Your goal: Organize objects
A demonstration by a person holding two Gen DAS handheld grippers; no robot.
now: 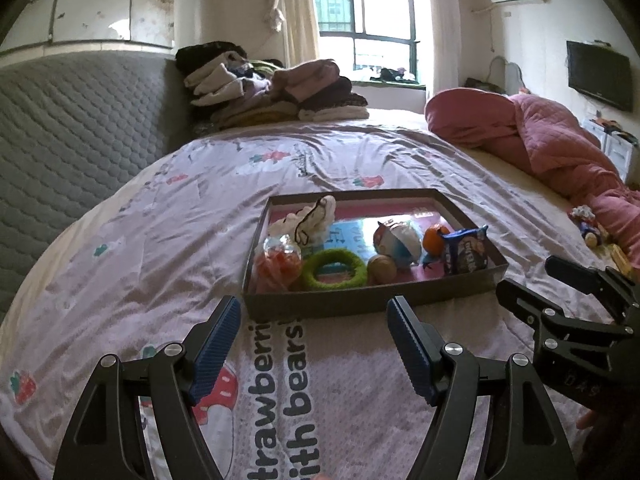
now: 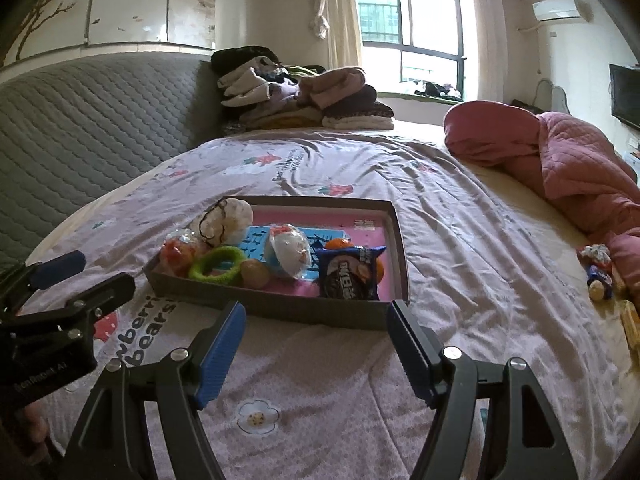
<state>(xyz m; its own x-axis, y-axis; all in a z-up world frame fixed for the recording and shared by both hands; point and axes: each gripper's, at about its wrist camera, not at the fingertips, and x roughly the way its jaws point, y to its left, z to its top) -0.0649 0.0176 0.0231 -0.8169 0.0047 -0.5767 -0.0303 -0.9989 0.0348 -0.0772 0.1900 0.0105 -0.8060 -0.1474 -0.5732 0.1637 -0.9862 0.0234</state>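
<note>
Since the box (image 1: pixel 360 300) sits on a soft bed (image 1: pixel 160 240) and not on anything firm, the main risk imo is tipping: its walls are low, so a push on one edge could sink that side into the cover and roll the round stuff out. The ball (image 1: pixel 382 268) at the near wall and the green ring (image 1: pixel 334 268) beside it look likeliest to hop over. The blue snack bag (image 1: pixel 466 252) leans at the box's near right corner and prob crinkles or slips if pinched by a corner. The jar (image 1: pixel 278 264) in the near left corner looks slick, though that's just a guess.

Both tools are empty. The left gripper (image 1: pixel 314 344) has its jaws spread wide, hanging just short of the box's near wall. The right gripper (image 2: pixel 316 348) is the same, jaws apart, nothing between them.

A few small bits (image 2: pixel 598 276) lie loose near the bed's right edge, by the pink quilt (image 2: pixel 580 168), well apart from the box. So either sorting is mid-way w/ those left to go, or they're not part of it; can't tell.

The bed cover is lilac w/ strawberry prints and wrinkled, so things may snag. It's a bedroom: grey padded headboard (image 1: pixel 80 140), a pile of folded clothes (image 1: pixel 272 88) at the far edge, a window (image 1: pixel 364 20), and a TV (image 1: pixel 600 76) on the right wall.
</note>
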